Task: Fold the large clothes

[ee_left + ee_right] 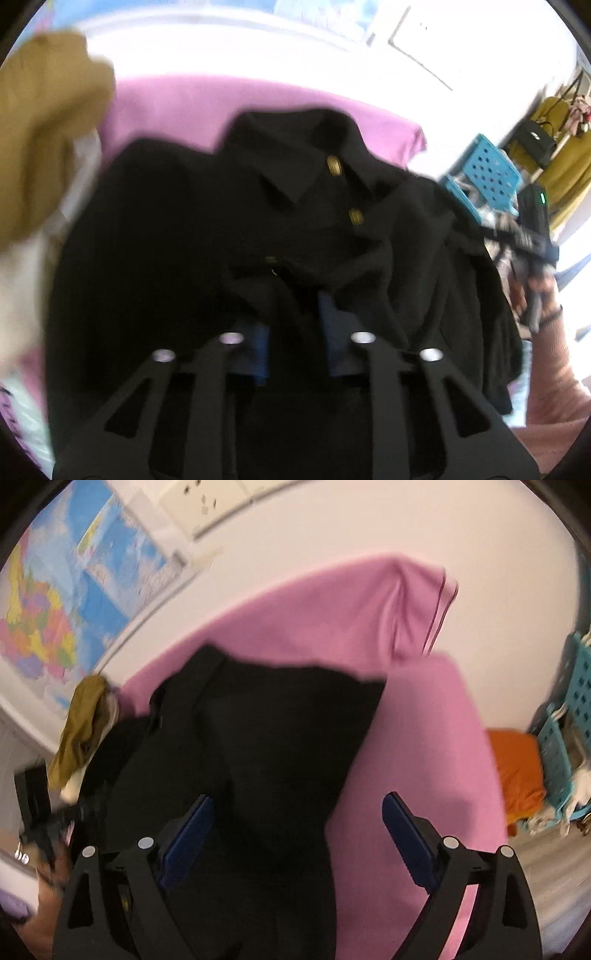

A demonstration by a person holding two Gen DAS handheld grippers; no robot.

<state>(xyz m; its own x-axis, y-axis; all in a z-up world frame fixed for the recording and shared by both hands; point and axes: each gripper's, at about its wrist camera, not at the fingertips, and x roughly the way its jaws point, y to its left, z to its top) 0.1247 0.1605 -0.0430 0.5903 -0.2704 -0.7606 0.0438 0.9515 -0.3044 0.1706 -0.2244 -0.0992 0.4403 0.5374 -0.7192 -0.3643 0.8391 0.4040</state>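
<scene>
Left gripper (295,325): nearest the left wrist camera; its blue pads (260,354) stand narrow, with a fold of the black jacket (207,221) bunched between them and pinched.
Right gripper (297,830): nearest the right wrist camera; jaws wide, pads (188,838) not pressing anything, hovering over the jacket's edge where it meets the pink cloth (417,746).
Jacket: the landmark; it lies spread on the pink cloth, collar (291,158) at the far side in the left view, front facing up, rumpled toward the near edge.
Buttons (334,164): gold, two in a row down the jacket's front below the collar; a third gold piece nearer the left gripper is too dim to make out.
Pink cloth: under the jacket, showing beyond its collar and along its right side; a far corner stands folded up in the right view.
Tan garment (48,129): heaped just left of the jacket, over something white.
Blue crate (487,173): right of the jacket, beyond the cloth's edge.
Orange cloth (517,771): right of the jacket, off the pink cloth, beside the crate.
Map (66,602): on the wall, beyond and left of the jacket.
Sleeve (554,376): pink knit, right of the jacket in the left view; the hand above it is blurred.
</scene>
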